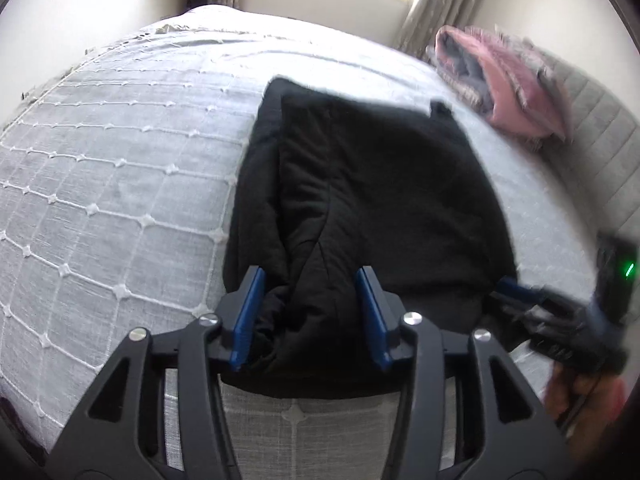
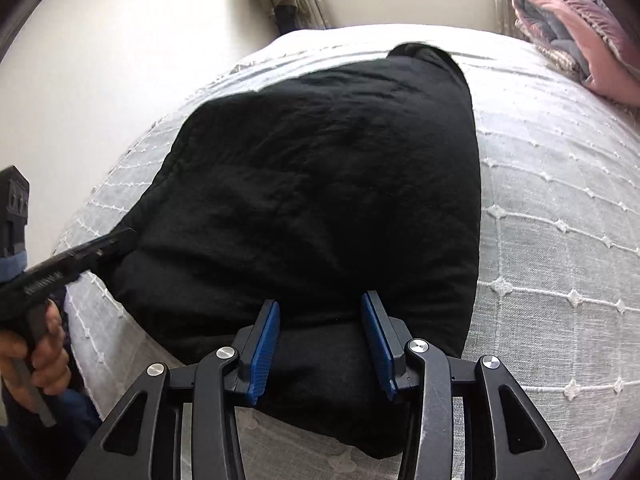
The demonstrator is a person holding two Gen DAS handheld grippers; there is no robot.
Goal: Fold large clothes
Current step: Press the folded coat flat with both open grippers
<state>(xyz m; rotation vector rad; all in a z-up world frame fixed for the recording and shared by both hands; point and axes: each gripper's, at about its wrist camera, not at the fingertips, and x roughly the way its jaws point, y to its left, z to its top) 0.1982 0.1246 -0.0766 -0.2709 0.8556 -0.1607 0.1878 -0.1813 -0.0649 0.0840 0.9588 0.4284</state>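
A large black garment (image 1: 360, 200) lies partly folded on the bed, with one side panel laid over the middle; it also shows in the right wrist view (image 2: 320, 184). My left gripper (image 1: 310, 280) is open, its blue pads either side of the garment's bunched near-left edge. My right gripper (image 2: 322, 304) is open over the garment's near edge, with cloth between the jaws. The right gripper also shows blurred in the left wrist view (image 1: 516, 288). The left gripper appears at the left of the right wrist view (image 2: 120, 240).
The bed has a white quilted bedspread (image 1: 120, 184) with a diamond stitch pattern. A pink and grey pile of folded clothes (image 1: 504, 80) lies at the far right by a padded headboard (image 1: 600, 140). A window and curtains stand beyond the bed.
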